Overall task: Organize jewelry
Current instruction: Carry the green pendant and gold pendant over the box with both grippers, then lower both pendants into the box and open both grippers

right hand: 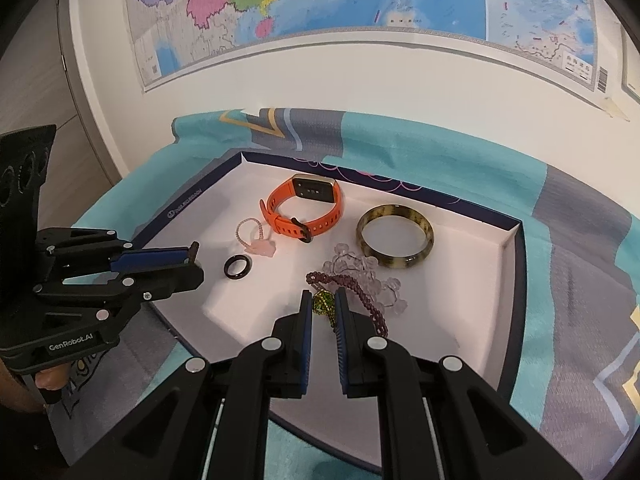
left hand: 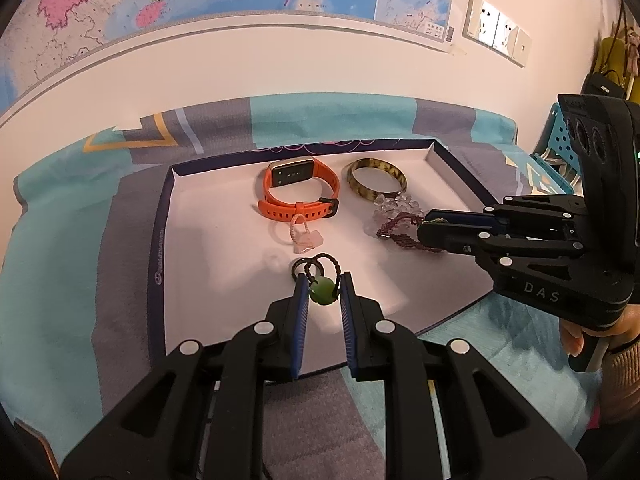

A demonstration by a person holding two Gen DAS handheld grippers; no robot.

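White-lined, the shallow box lid lies on a teal and grey cloth under both tongs. Beyond the left gripper sits the orange smartwatch; beyond the right gripper lies the mottled bangle, with the clear crystal bracelet and purple bead bracelet just ahead of its tips. The left gripper is clenched on a green bead pendant with a black cord. The right gripper pinches a green beaded piece. A black ring lies between the two tongs.
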